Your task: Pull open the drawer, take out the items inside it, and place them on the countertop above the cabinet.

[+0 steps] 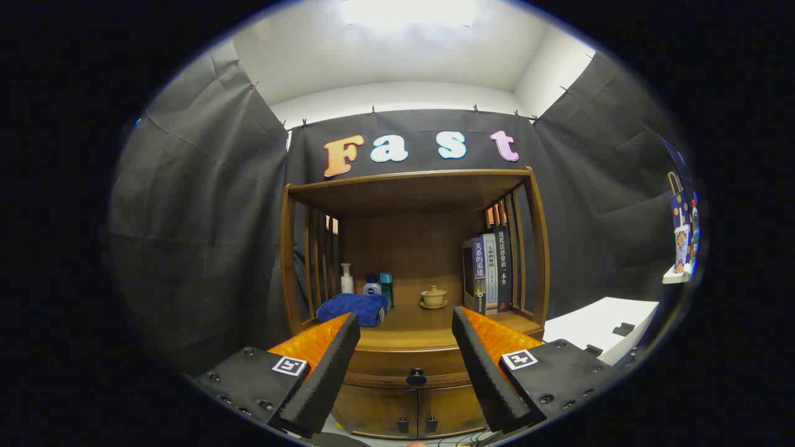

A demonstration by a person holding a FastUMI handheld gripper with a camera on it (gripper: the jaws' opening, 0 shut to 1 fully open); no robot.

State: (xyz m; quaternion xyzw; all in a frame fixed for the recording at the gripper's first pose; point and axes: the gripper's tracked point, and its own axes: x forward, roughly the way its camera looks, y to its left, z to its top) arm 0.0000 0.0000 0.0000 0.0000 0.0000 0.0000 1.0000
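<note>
A wooden cabinet (410,186) stands ahead against the booth wall. Its drawer (407,361) is closed, with a dark round knob (416,377) in the middle of its front. The knob lies between and beyond my fingers. My gripper (405,323) is open with nothing between its fingers, held a short way back from the cabinet. The countertop (410,332) above the drawer shows bare wood at its front. Below the drawer are two small doors (415,411) with dark handles. What is inside the drawer is hidden.
On the countertop lie a folded blue cloth (353,308), three small bottles (369,284), a lidded ceramic cup on a saucer (433,297) and upright books (489,272). A white table (599,326) stands to the right, and a small shelf with a paper bag (682,233) hangs further right.
</note>
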